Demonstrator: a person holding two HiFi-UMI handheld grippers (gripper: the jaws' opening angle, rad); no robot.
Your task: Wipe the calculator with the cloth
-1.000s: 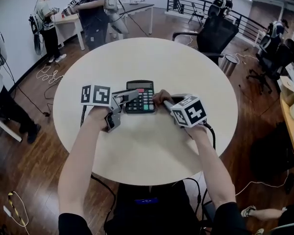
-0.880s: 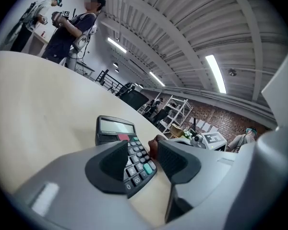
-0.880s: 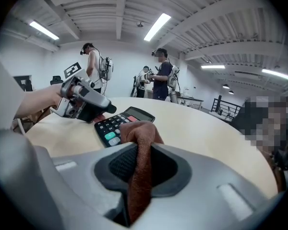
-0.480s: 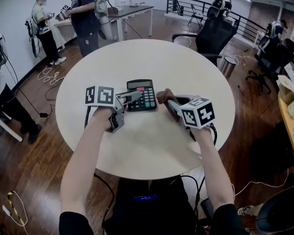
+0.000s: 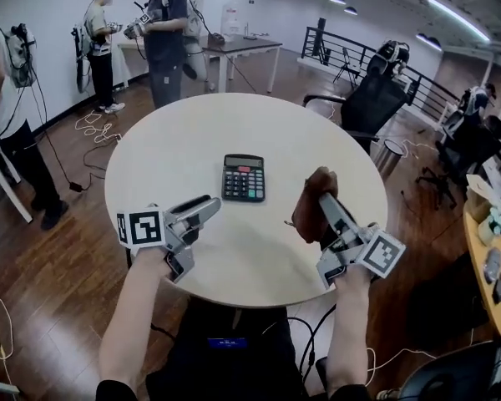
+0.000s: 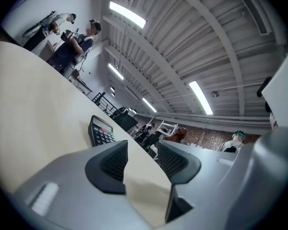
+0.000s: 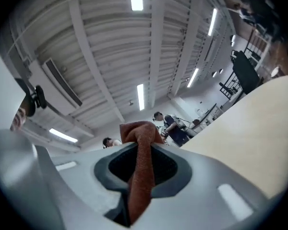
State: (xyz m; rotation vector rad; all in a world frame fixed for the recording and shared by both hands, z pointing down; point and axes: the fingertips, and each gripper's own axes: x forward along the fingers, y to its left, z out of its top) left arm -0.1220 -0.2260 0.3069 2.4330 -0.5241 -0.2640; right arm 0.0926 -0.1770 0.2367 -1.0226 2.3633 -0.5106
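Calculator (image 5: 244, 179) lies flat near the middle of the round pale table (image 5: 184, 140), keys up, its display toward the far edge, with neither tool touching it. At the near left edge the left gripper (image 5: 202, 210) hangs about level, pointing in toward the calculator but well apart from it. Its jaws stand apart, and between the ribbed dark pads (image 6: 116, 161) only bare tabletop shows. Over the near right edge the right gripper (image 5: 324, 205) is raised clear of the table and tilted upward. Its jaws are clamped on the rust-brown cloth (image 5: 311, 215), which bunches above the tips and hangs in a fold between the pads (image 7: 167, 169). A black office chair (image 5: 371, 103) stands beyond the far right edge, and several people (image 5: 163, 36) stand past the far left.
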